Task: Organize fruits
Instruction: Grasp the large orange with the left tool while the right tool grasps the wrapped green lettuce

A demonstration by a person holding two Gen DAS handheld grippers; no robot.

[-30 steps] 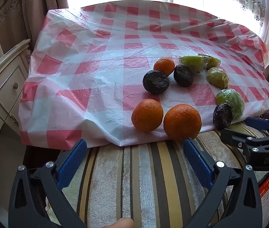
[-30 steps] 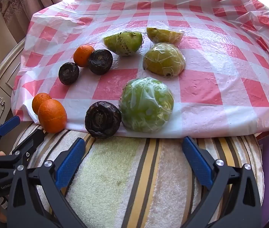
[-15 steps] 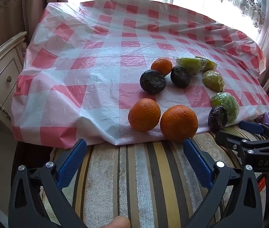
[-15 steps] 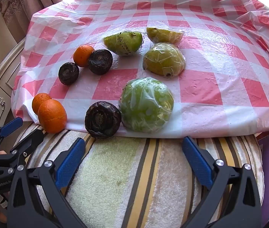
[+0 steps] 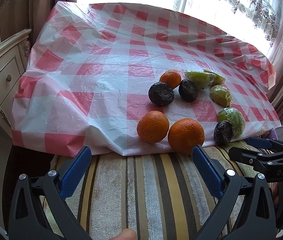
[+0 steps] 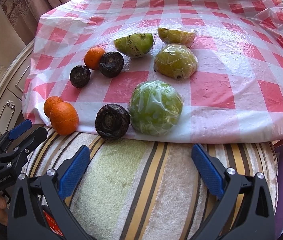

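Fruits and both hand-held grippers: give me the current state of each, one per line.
left hand-held gripper: open, empty, short of the cloth.
right hand-held gripper: open, empty.
three oranges: bare, loose on the checkered cloth.
three dark round fruits: loose, unsorted.
big green fruit: plastic-wrapped, touching a dark one.
three smaller green fruits: wrapped, clustered.

Counted three oranges [image 6: 64,118] [image 6: 52,105] [image 6: 94,58], three dark round fruits [image 6: 112,121] [image 6: 111,61] [image 6: 80,76], four green wrapped fruits [image 6: 155,108] [image 6: 175,61] [image 6: 134,44] [image 6: 176,36].
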